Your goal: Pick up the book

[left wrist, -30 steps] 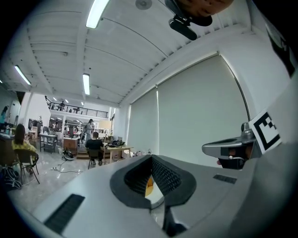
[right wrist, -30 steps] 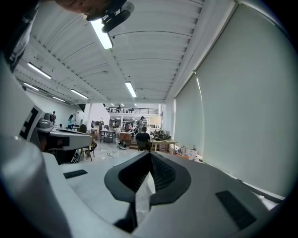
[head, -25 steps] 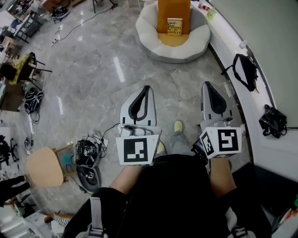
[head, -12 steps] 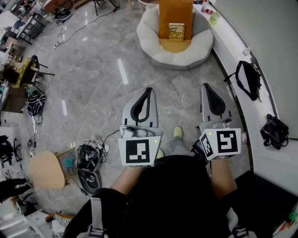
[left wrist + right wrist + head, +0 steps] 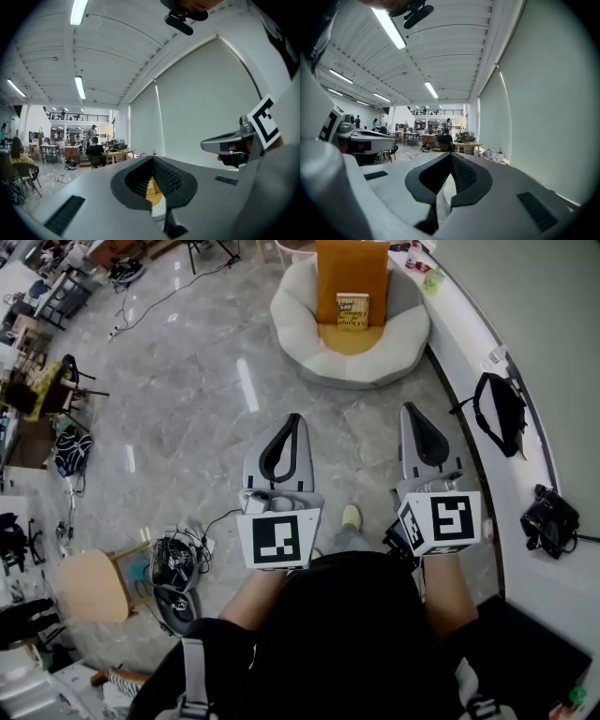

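The book [image 5: 352,311], yellow with dark lettering, stands leaning against an orange cushion [image 5: 352,273] in a round white lounge chair [image 5: 298,320] far ahead on the floor. Both grippers are held level at waist height, well short of the chair. My left gripper [image 5: 293,419] is shut and empty, as is my right gripper [image 5: 410,410]. In the left gripper view the book [image 5: 151,188] shows through the hollow between the left gripper's [image 5: 152,158] jaws. The right gripper view shows the right gripper [image 5: 451,154] closed at its tip, with only pale chair behind.
A curved white ledge [image 5: 469,352] runs along the right, with a black bag [image 5: 497,404] and a black device [image 5: 548,519] on it. At the left stand a wooden stool [image 5: 89,577] and a cable pile [image 5: 173,563]. Marble floor lies between me and the chair.
Both grippers and the person have moved forward toward the chair, and the chair and book now sit slightly lower in the head view. Both jaws have stayed closed.
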Motion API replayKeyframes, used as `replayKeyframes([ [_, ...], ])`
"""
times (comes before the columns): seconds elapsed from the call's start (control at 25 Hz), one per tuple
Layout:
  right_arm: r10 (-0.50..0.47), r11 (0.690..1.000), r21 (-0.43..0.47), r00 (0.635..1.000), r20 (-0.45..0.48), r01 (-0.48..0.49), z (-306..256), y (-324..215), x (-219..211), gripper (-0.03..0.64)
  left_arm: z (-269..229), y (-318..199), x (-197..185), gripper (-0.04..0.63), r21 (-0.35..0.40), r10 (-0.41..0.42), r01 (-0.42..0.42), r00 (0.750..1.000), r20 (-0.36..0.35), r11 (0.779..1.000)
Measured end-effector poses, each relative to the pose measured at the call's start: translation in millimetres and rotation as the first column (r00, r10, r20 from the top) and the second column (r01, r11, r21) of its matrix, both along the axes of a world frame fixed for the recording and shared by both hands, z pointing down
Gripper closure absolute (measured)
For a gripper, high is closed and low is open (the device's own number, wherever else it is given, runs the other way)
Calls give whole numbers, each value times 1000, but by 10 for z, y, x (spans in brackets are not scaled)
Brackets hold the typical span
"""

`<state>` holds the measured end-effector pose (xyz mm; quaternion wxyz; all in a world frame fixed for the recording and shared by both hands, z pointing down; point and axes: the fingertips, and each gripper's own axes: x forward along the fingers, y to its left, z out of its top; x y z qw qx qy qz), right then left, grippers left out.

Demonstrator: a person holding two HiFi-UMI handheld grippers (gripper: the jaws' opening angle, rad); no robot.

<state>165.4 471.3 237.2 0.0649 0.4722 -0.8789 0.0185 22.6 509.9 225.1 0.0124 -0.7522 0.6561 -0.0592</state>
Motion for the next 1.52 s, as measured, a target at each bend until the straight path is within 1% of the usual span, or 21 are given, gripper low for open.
replayKeyframes([
  [0.2, -26, 999, 40, 1000, 9, 25, 26, -300, 48, 603, 18, -292, 73, 584, 46, 0, -2, 999, 48, 999],
  [0.36, -49, 997, 60, 999, -18, 50, 133, -536, 48, 603, 60, -562, 118, 584, 91, -13, 3, 995, 100, 996],
  [0.44, -66, 995, 68, 998, -8, 66, 141, -613, 26, 603, 111, -678, 153, 584, 97, -23, 12, 993, 115, 995],
  [0.6, -88, 993, 82, 996, 7, 87, 154, -756, 26, 604, 228, -835, 197, 584, 59, -27, 21, 994, 105, 998],
  [0.88, -114, 988, 106, 993, -1, 114, 64, -873, 77, 603, 44, -942, 160, 584, 93, -45, 36, 994, 104, 995],
  [1.08, -117, 988, 109, 993, 20, 114, 41, -844, 129, 603, 65, -913, 181, 584, 77, -58, 51, 994, 97, 996],
  [1.24, -111, 988, 110, 993, 37, 106, 1, -859, 175, 603, 17, -896, 200, 584, 79, -60, 52, 993, 98, 996],
  [1.52, -119, 988, 104, 992, 38, 114, -5, -854, 62, 603, -49, -863, 113, 584, 87, -62, 54, 993, 96, 995],
])
